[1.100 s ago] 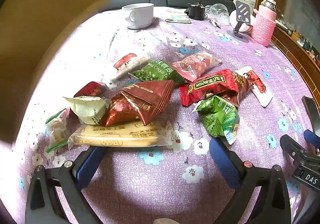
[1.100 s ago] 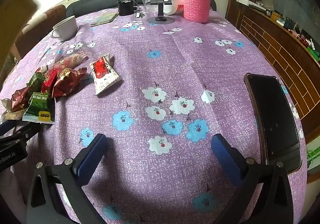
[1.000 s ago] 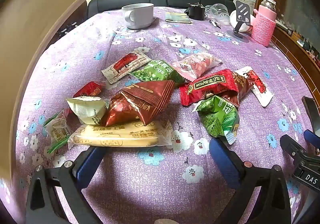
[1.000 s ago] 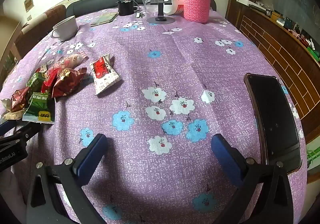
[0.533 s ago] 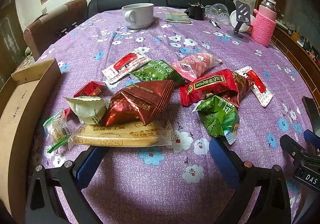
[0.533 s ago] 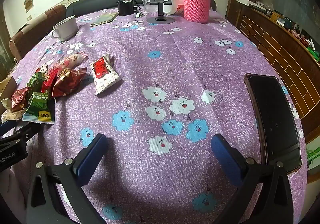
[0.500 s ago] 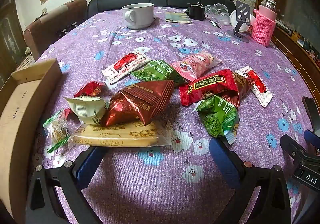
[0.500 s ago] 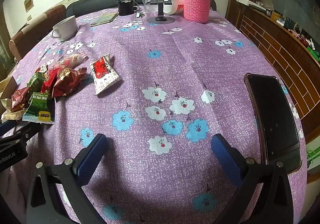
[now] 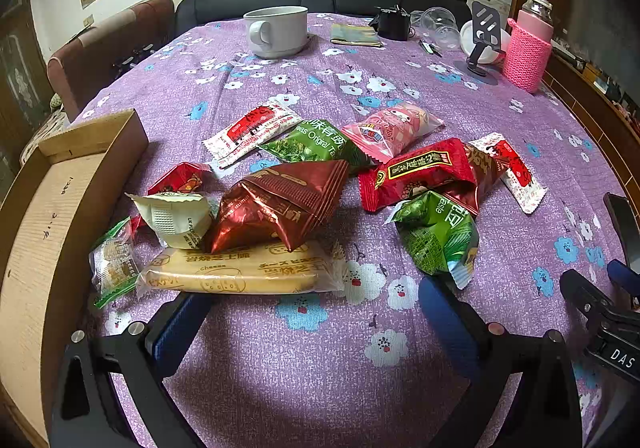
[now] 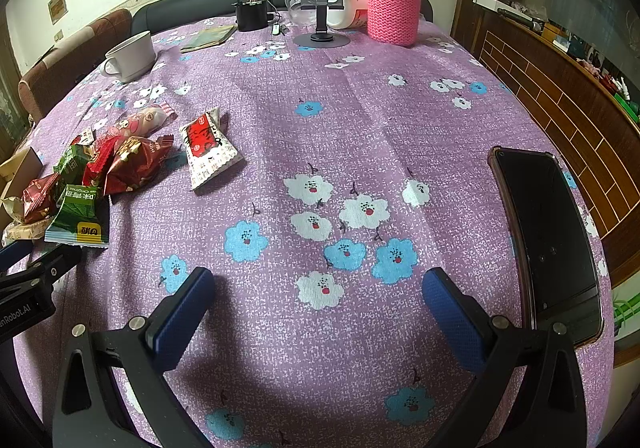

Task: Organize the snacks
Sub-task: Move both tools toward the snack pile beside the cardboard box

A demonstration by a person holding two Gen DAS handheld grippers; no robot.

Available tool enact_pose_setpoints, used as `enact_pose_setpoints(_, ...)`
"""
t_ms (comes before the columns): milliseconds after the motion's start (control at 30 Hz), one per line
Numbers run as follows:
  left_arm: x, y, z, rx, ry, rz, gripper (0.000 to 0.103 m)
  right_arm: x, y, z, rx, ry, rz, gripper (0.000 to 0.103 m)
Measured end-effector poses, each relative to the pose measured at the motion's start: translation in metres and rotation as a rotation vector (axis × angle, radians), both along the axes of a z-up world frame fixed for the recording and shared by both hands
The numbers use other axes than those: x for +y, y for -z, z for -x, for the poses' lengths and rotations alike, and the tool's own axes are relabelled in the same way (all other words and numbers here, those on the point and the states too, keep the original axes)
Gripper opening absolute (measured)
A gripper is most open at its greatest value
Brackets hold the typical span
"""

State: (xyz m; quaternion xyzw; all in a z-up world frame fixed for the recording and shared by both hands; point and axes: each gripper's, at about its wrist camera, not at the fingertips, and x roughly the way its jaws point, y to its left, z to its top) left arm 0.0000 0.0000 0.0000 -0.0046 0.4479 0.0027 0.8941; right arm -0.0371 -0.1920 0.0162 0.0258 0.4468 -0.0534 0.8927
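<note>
A heap of snack packets lies on the purple flowered tablecloth (image 9: 304,360): a yellow cheese biscuit pack (image 9: 240,272), a dark red foil bag (image 9: 276,204), a green pea bag (image 9: 438,236), a red pack (image 9: 420,172), a pink pack (image 9: 392,130) and others. A cardboard box (image 9: 60,200) sits at the left table edge beside the heap. My left gripper (image 9: 312,308) is open and empty just in front of the biscuit pack. My right gripper (image 10: 316,308) is open and empty over bare cloth, right of the heap (image 10: 120,164).
A white mug (image 9: 276,30), a pink knitted bottle (image 9: 528,48), a phone stand (image 9: 482,44) and small clutter stand at the far edge. A black phone (image 10: 548,240) lies at the right table edge. A chair (image 9: 108,48) stands far left.
The cardboard box, which was held close over the left of the view, has come down and now rests at the left table edge. Both grippers have stayed still.
</note>
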Motion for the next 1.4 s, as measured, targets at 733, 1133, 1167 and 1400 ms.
enact_pose_setpoints(733,-0.001,-0.002,0.003,0.048,0.057,-0.001,0.103,0.0,0.0,0.001,0.003,0.005,-0.002,0.103)
enact_pose_setpoints(1133,0.003,-0.002,0.045,0.057,0.195,-0.001,0.103,0.009,-0.003,0.022,0.093,-0.008,-0.009,0.103)
enact_pose_setpoints(1167,0.005,-0.003,0.049,0.062,0.21,0.0,0.103,0.01,-0.003,0.026,0.096,-0.016,-0.009,0.103)
enact_pose_setpoints(1400,0.038,-0.012,0.07,0.08,0.255,0.206,0.103,0.011,-0.003,0.056,0.08,-0.053,-0.007,0.103)
